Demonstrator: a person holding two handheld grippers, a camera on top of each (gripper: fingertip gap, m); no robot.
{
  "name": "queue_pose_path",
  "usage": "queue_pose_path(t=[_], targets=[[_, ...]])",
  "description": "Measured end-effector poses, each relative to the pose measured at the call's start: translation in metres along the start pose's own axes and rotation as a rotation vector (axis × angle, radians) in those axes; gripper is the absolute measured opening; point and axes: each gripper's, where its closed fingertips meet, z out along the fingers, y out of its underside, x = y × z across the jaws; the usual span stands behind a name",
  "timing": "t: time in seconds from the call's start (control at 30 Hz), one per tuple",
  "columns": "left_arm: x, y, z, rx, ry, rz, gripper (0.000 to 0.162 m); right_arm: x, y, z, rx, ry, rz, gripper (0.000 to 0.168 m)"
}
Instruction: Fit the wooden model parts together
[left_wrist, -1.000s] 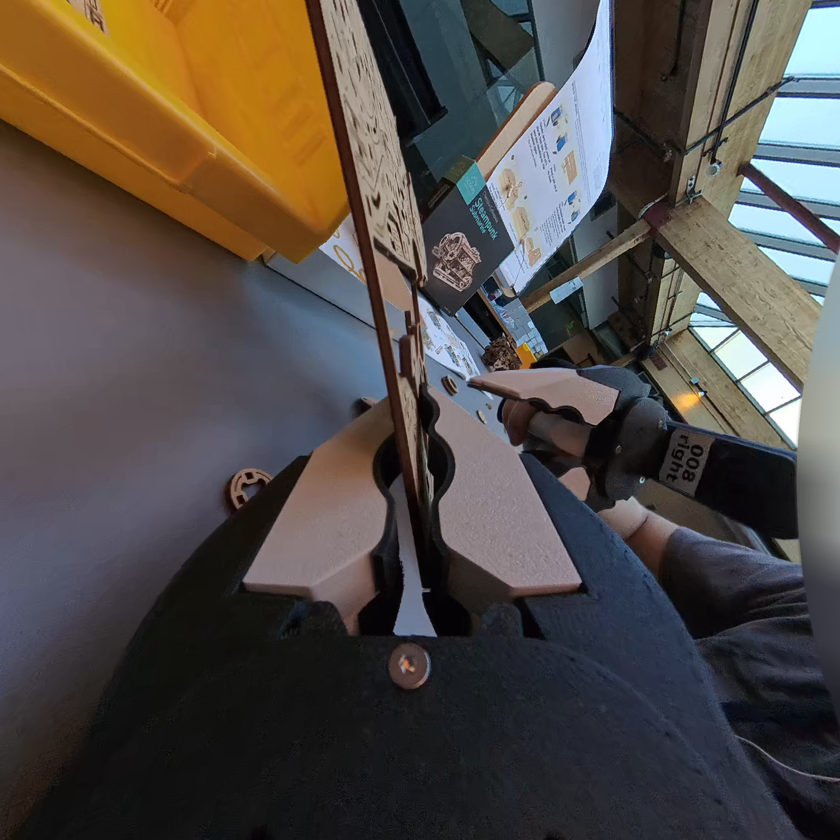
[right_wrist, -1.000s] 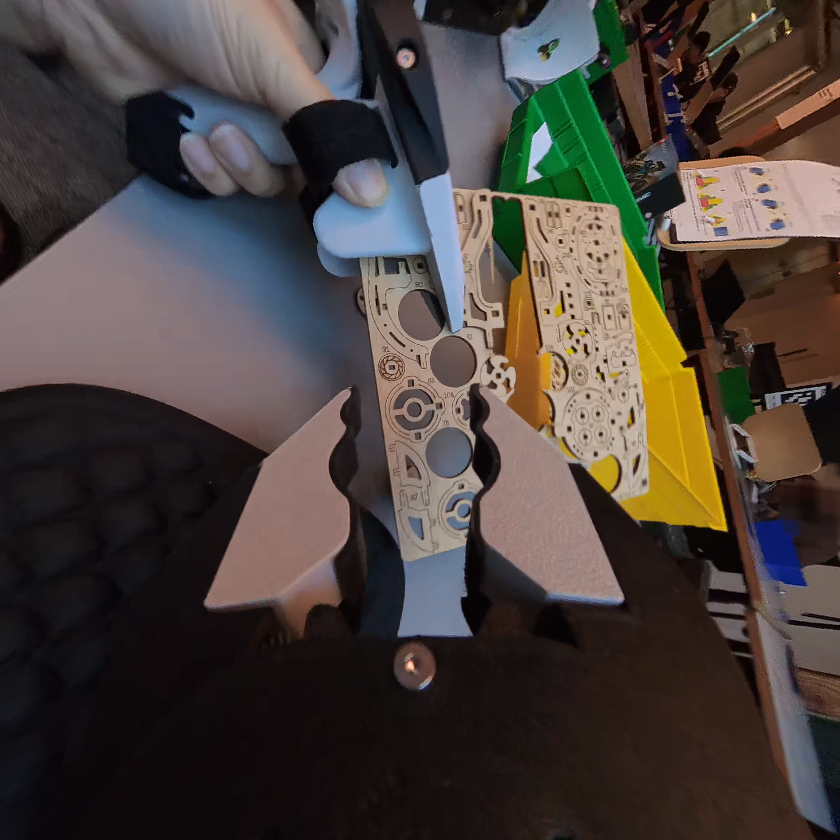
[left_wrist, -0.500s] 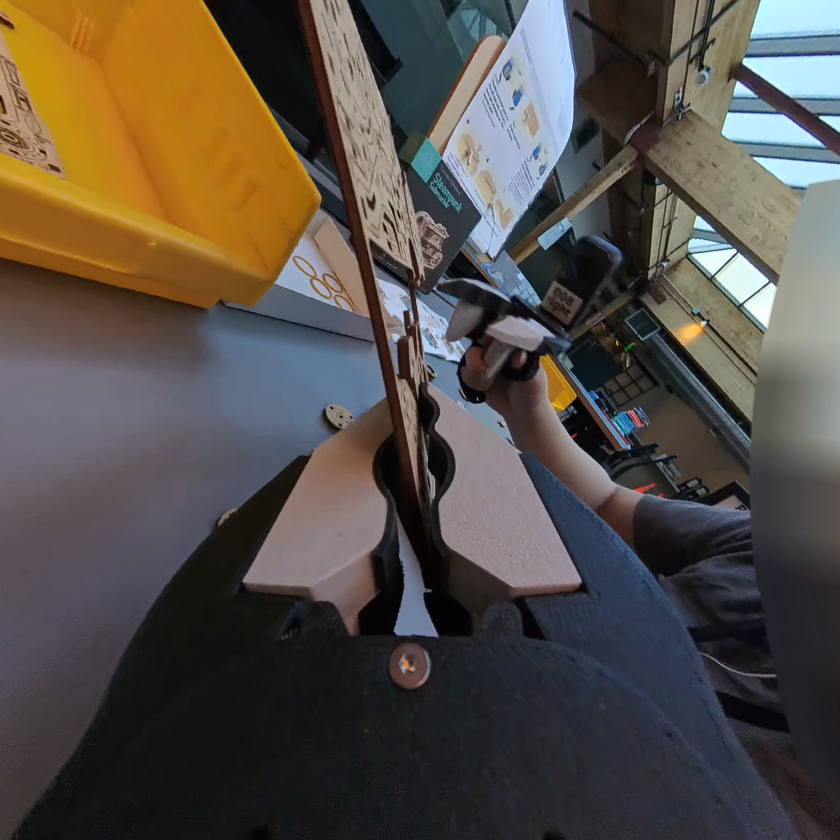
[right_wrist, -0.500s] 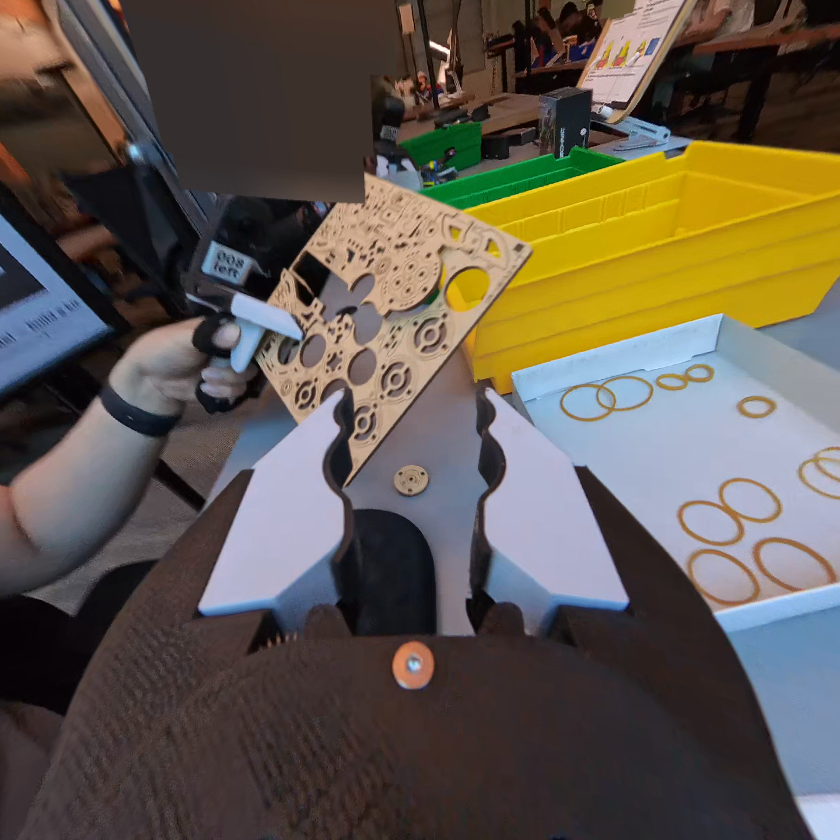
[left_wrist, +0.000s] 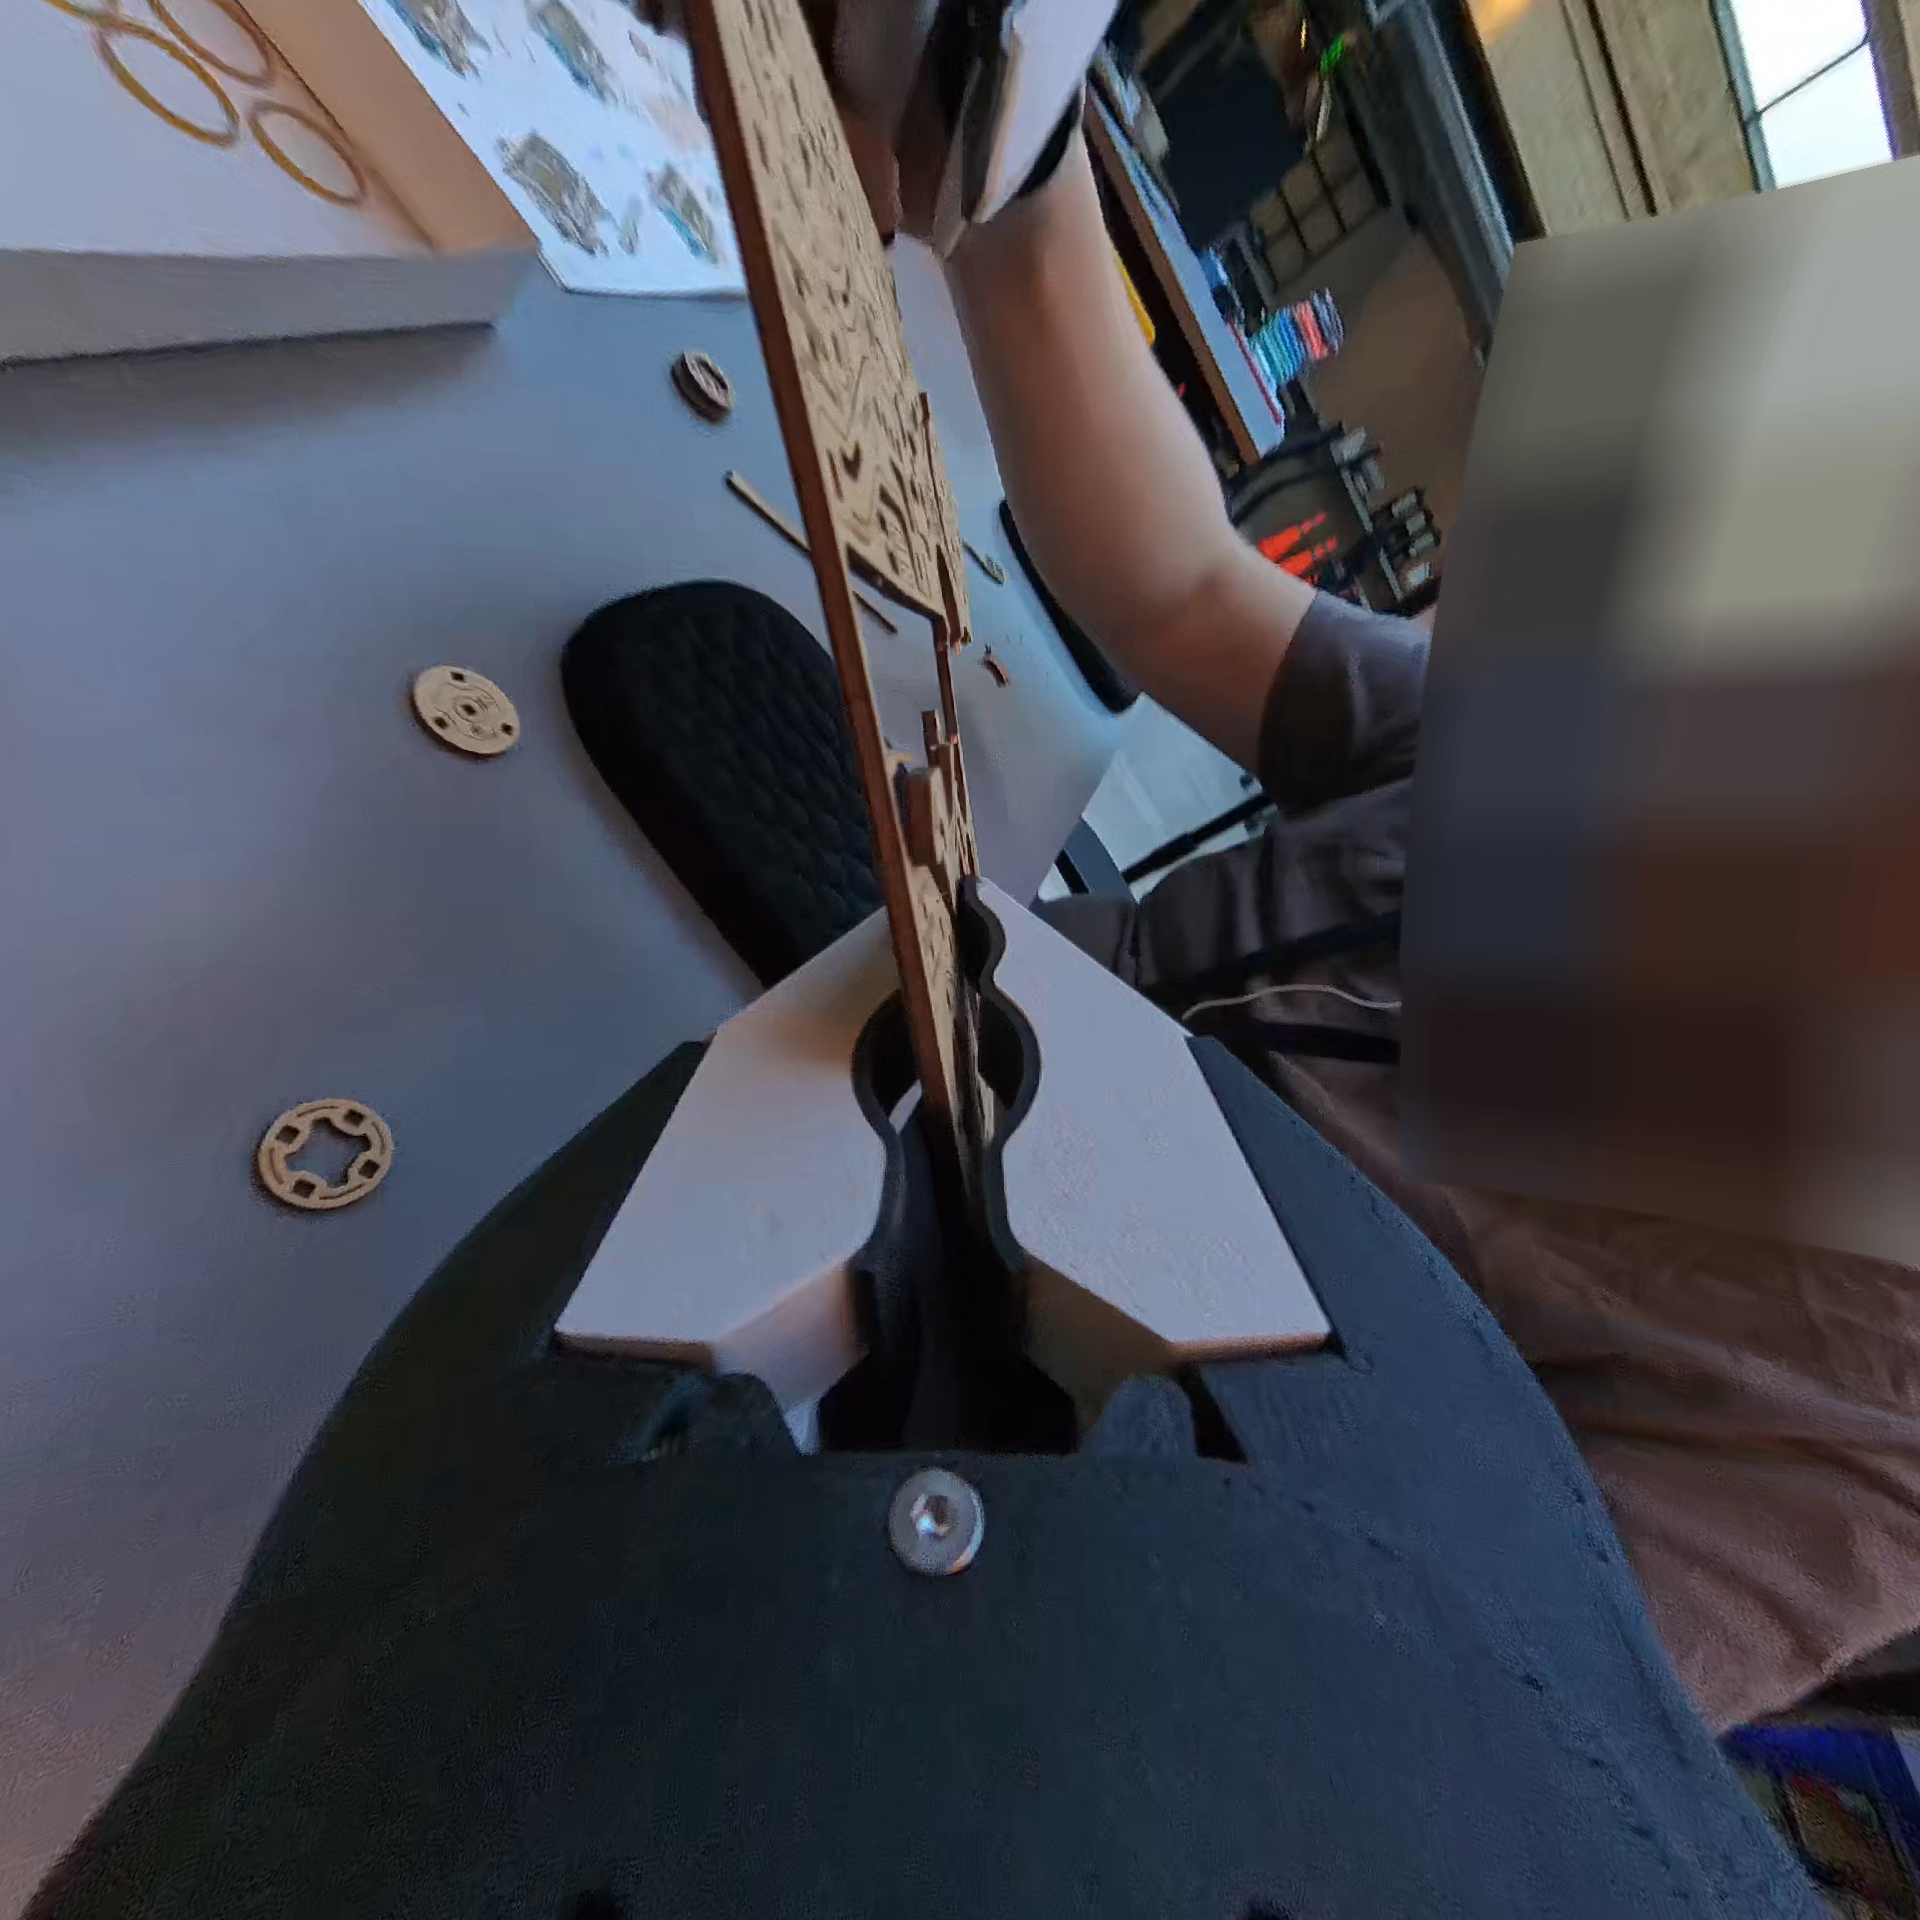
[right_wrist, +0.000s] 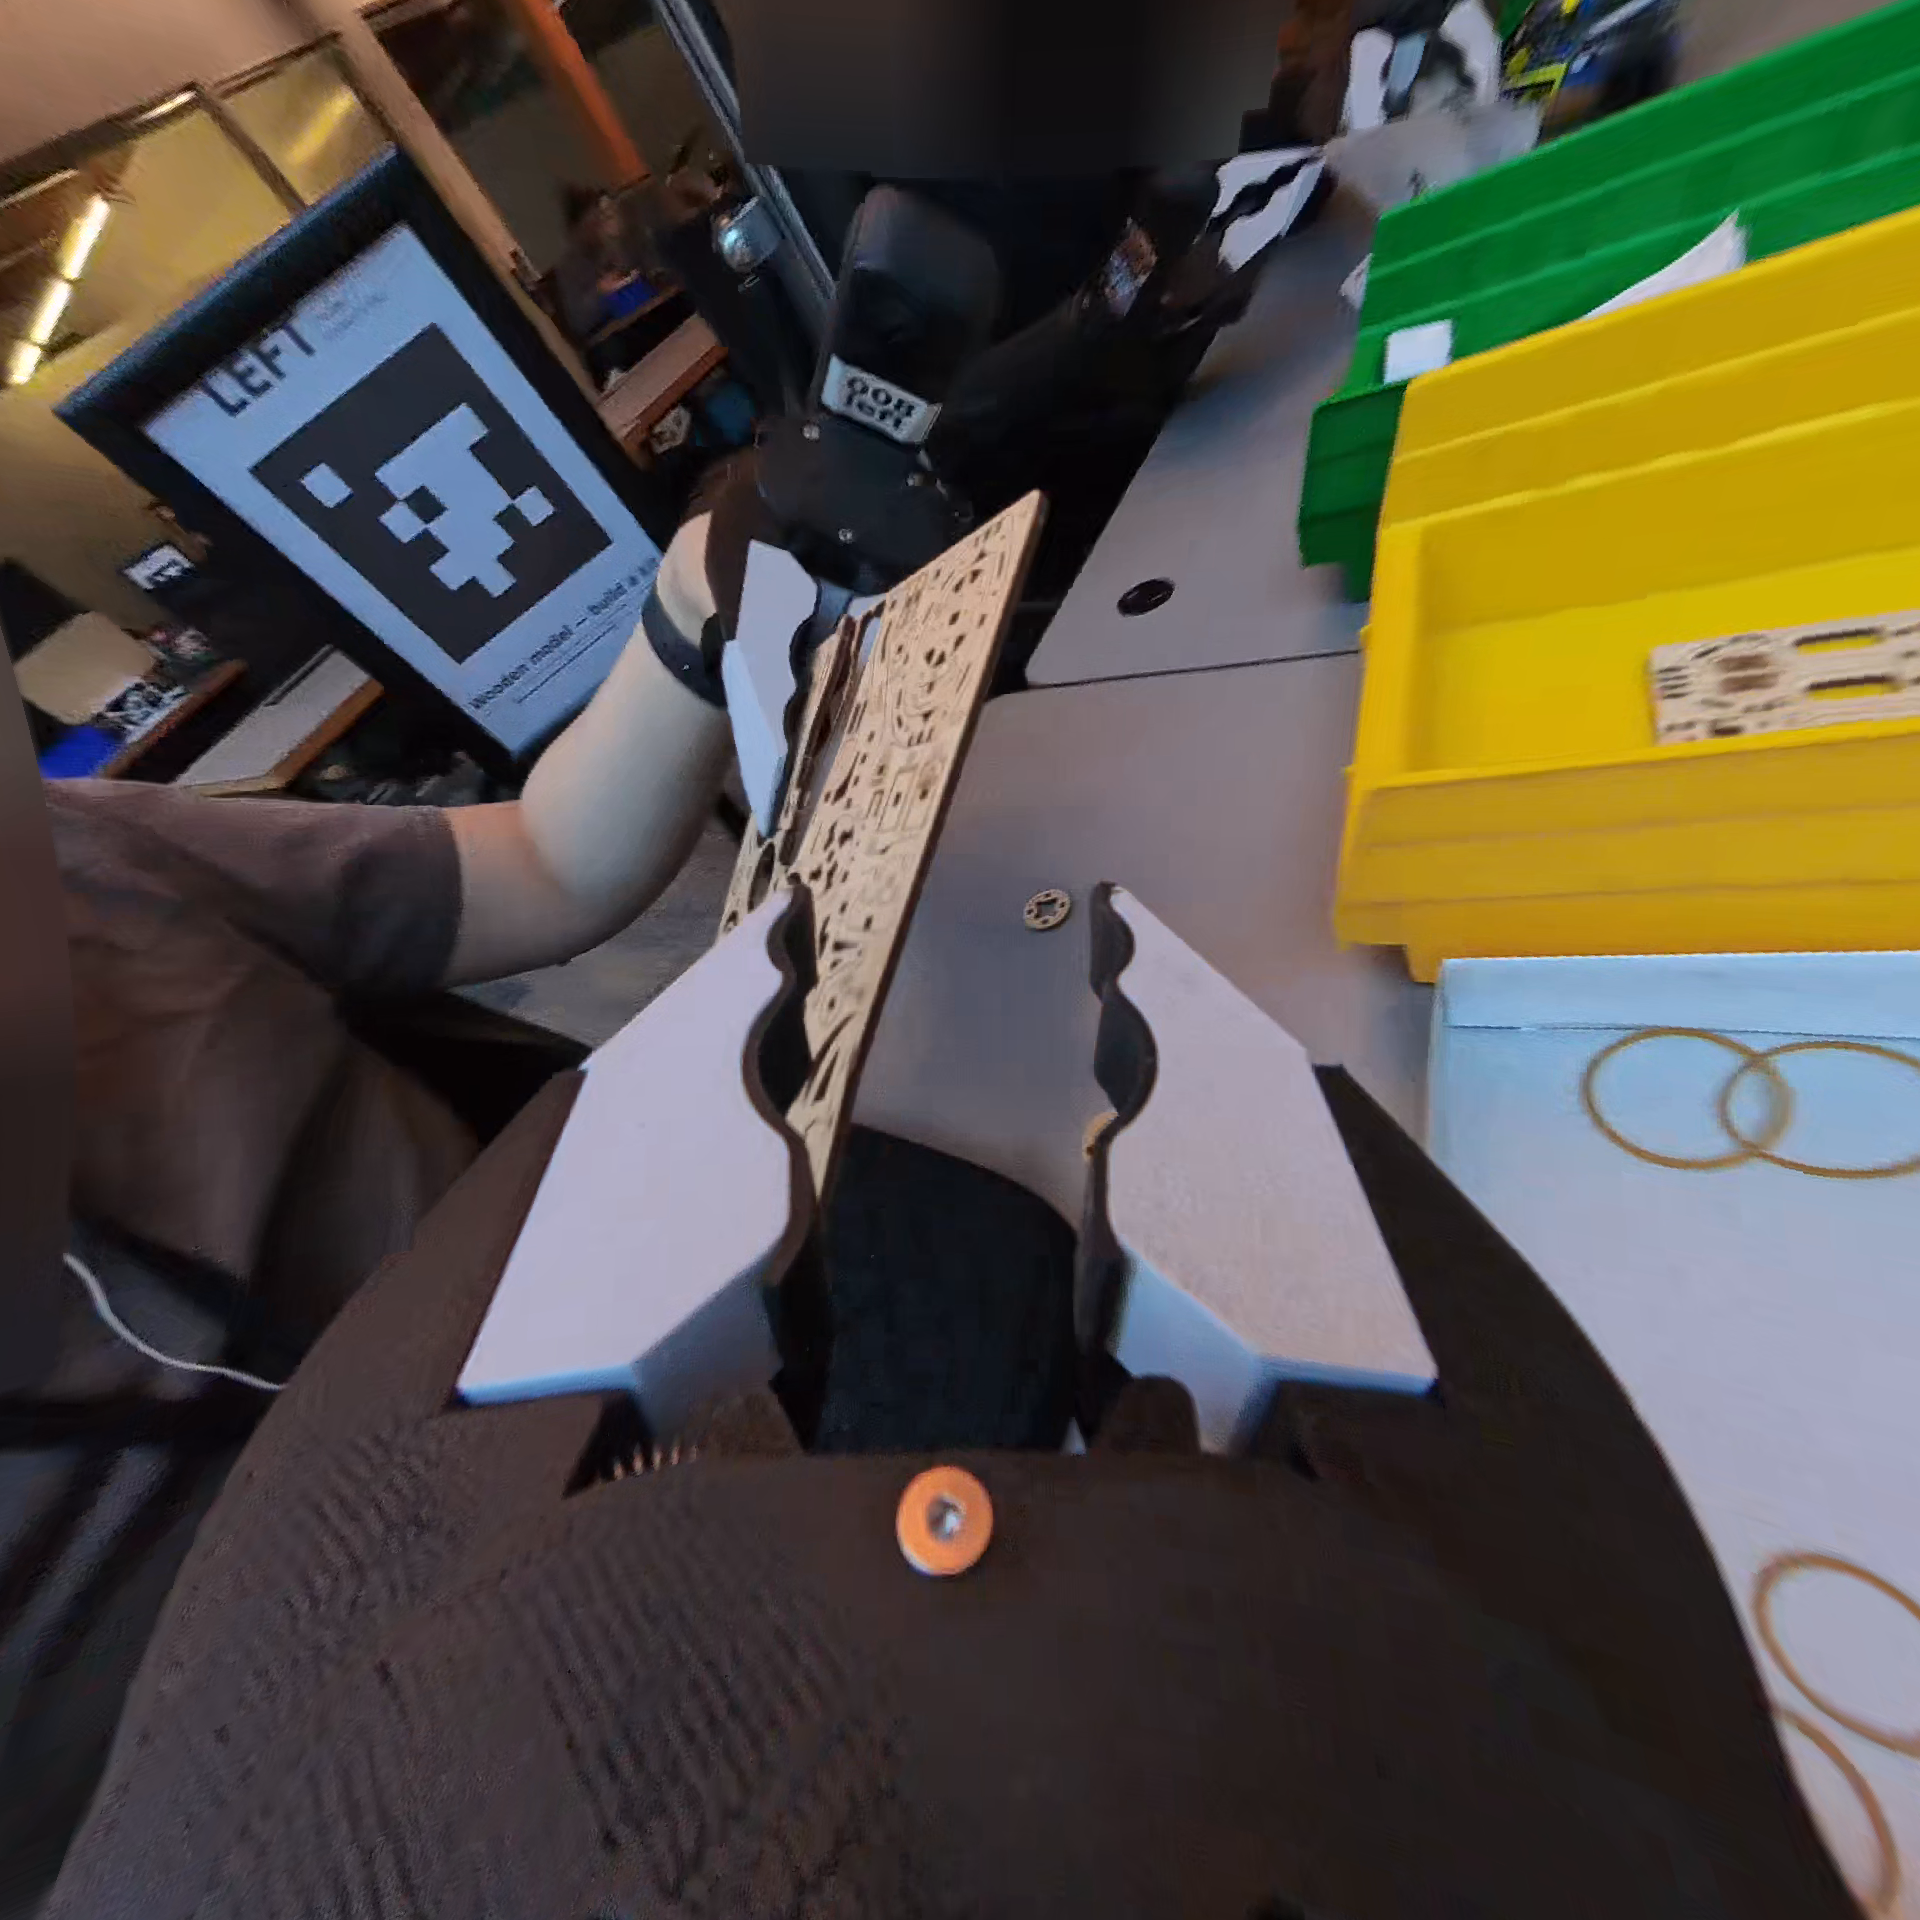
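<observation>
My left gripper (left_wrist: 932, 914) is shut on a thin laser-cut wooden parts sheet (left_wrist: 852, 364), held edge-on above the grey table (left_wrist: 260, 883). In the right wrist view the same sheet (right_wrist: 904, 748) slants down from the left gripper (right_wrist: 800, 686), and its lower end lies between the open fingers of my right gripper (right_wrist: 948, 904), close to the left finger (right_wrist: 675, 1143). The right gripper (left_wrist: 961, 114) also shows, blurred, at the sheet's far end in the left wrist view. Loose wooden discs (left_wrist: 464, 711) (left_wrist: 325, 1153) lie on the table.
A black pad (left_wrist: 727, 769) lies on the table under the sheet. A white tray (right_wrist: 1558, 1403) with thin rings (right_wrist: 1683, 1101) is at the right. A yellow bin (right_wrist: 1558, 831) holds another wooden sheet (right_wrist: 1787, 686), with a green bin (right_wrist: 1558, 156) behind. A small disc (right_wrist: 1044, 912) lies nearby. There is about 12 cm between the tips of the two grippers.
The left gripper has tipped the sheet down over the table and turned it edge-on. The right gripper has closed in, so the sheet's end now sits between its open fingers.
</observation>
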Motion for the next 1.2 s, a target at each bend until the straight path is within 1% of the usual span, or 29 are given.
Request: queue_pose_path(t=[0.1, 0.13, 0.17, 0.2, 0.23, 0.27, 0.3, 0.4, 0.5, 0.53, 0.6, 0.67, 0.7, 0.77, 0.87, 0.93, 1.0, 1.1, 1.2], targets=[[0.002, 0.005, 0.008, -0.137, 0.005, -0.011, 0.001, -0.006, 0.002, 0.013, -0.046, -0.081, 0.066, 0.052], [0.002, 0.006, 0.009, -0.177, 0.002, -0.015, 0.001, -0.007, 0.003, 0.017, -0.050, -0.094, 0.087, 0.048], [0.002, 0.005, 0.009, -0.207, -0.002, -0.018, 0.001, -0.012, 0.005, 0.020, -0.066, -0.127, 0.112, 0.038], [0.000, 0.006, 0.008, -0.236, -0.011, -0.024, 0.001, -0.013, 0.010, 0.022, -0.092, -0.144, 0.142, 0.035], [-0.002, 0.007, 0.005, -0.275, -0.026, -0.029, 0.001, -0.013, 0.012, 0.024, -0.100, -0.154, 0.161, 0.029], [-0.004, 0.010, 0.002, -0.320, -0.041, -0.030, 0.001, -0.011, 0.014, 0.026, -0.100, -0.157, 0.176, 0.014], [-0.007, 0.013, -0.002, -0.357, -0.056, -0.036, 0.001, -0.010, 0.016, 0.029, -0.094, -0.166, 0.198, 0.006], [-0.009, 0.023, -0.021, -0.480, -0.082, -0.079, 0.001, -0.011, 0.019, 0.046, -0.054, -0.241, 0.305, 0.004], [-0.020, 0.038, -0.043, -0.629, -0.154, -0.111, 0.000, -0.005, 0.035, 0.069, -0.104, -0.245, 0.313, 0.003], [-0.021, 0.041, -0.047, -0.663, -0.153, -0.140, 0.000, -0.001, 0.040, 0.076, -0.122, -0.243, 0.311, 0.004], [-0.028, 0.047, -0.055, -0.708, -0.141, -0.206, 0.001, 0.004, 0.041, 0.086, -0.114, -0.279, 0.380, 0.004], [-0.037, 0.048, -0.060, -0.703, -0.126, -0.242, 0.001, 0.010, 0.034, 0.091, -0.065, -0.315, 0.448, 0.002], [-0.043, 0.046, -0.061, -0.680, -0.125, -0.236, 0.005, 0.012, 0.033, 0.093, -0.054, -0.328, 0.461, 0.001], [-0.053, 0.043, -0.064, -0.622, -0.104, -0.243, 0.015, 0.022, 0.034, 0.097, -0.049, -0.312, 0.483, 0.001], [-0.071, 0.036, -0.071, -0.530, -0.103, -0.248, 0.018, 0.032, 0.035, 0.104, -0.045, -0.283, 0.501, 0.000], [-0.086, 0.033, -0.077, -0.486, -0.138, -0.245, 0.021, 0.036, 0.037, 0.109, -0.046, -0.267, 0.510, 0.001], [-0.105, 0.028, -0.086, -0.443, -0.209, -0.239, 0.028, 0.041, 0.038, 0.114, -0.052, -0.249, 0.529, 0.001], [-0.118, 0.018, -0.095, -0.361, -0.268, -0.215, 0.028, 0.050, 0.043, 0.119, -0.069, -0.193, 0.518, 0.002], [-0.129, 0.017, -0.105, -0.330, -0.361, -0.177, 0.029, 0.061, 0.051, 0.121, -0.096, -0.124, 0.530, 0.004]])
